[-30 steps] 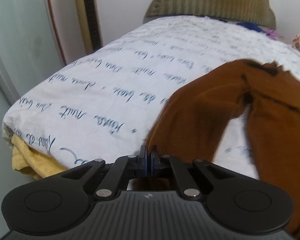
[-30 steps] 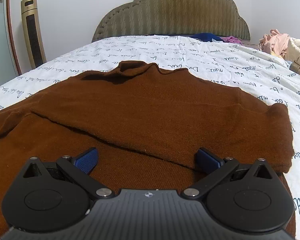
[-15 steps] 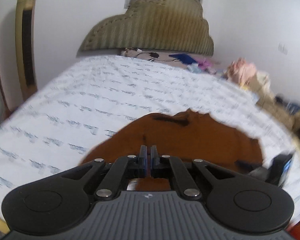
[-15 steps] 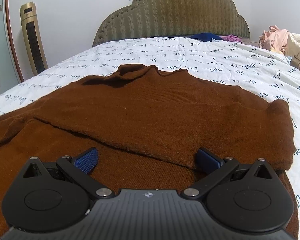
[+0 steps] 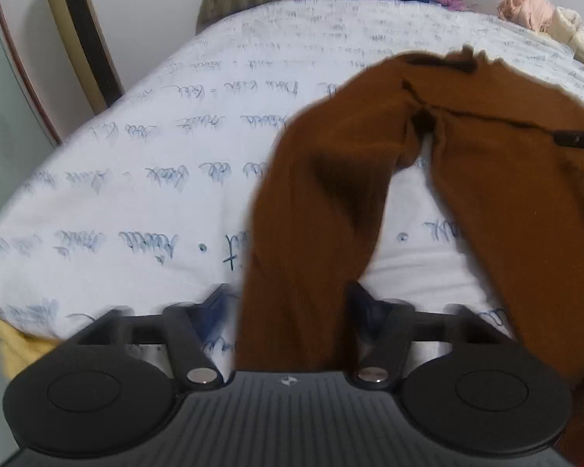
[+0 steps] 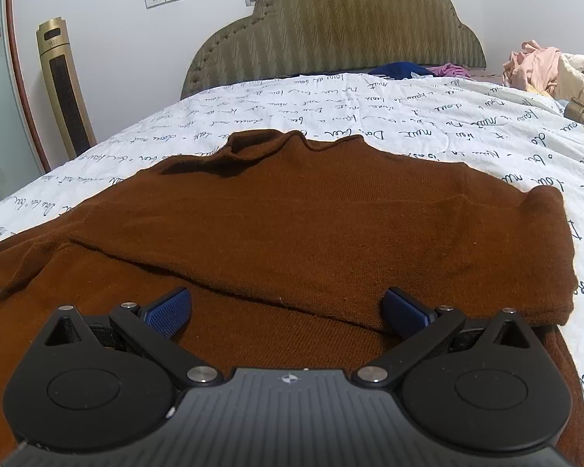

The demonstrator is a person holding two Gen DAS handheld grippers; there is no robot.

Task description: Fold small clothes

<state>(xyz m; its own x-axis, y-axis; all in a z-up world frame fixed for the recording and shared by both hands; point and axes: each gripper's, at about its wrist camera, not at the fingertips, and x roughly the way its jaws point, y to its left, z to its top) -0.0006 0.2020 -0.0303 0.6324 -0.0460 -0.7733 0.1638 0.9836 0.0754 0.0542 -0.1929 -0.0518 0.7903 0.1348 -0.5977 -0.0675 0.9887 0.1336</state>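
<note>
Your left tongs (image 5: pixel 288 303) are spread, and a brown sleeve (image 5: pixel 315 233) of the sweater hangs between the two fingers without being pinched; this view is blurred near the fingertips, so I cannot tell if the cloth touches the blue pads (image 5: pixel 218 303). The sleeve goes up and away from the tongs to the body of the brown sweater (image 5: pixel 518 179), which lies on the right part of the bed. The bed cover (image 5: pixel 136 179) is white with blue handwriting printed on it, and a yellow cloth (image 5: pixel 15 350) shows under its near left edge. A gold tower appliance (image 5: pixel 81 35) stands by the wall on the left. In the right wrist view, your right tongs (image 6: pixel 288 311) are also wide apart and hold nothing; they hover just above the lower part of the sweater (image 6: pixel 292 225). The sweater lies spread flat on the bed cover (image 6: pixel 428 124), with its collar pointing to the padded headboard (image 6: pixel 338 27) and one part folded over across the body. A pile of pink and cream clothes (image 6: pixel 549 66) lies at the far right edge of the bed.
</note>
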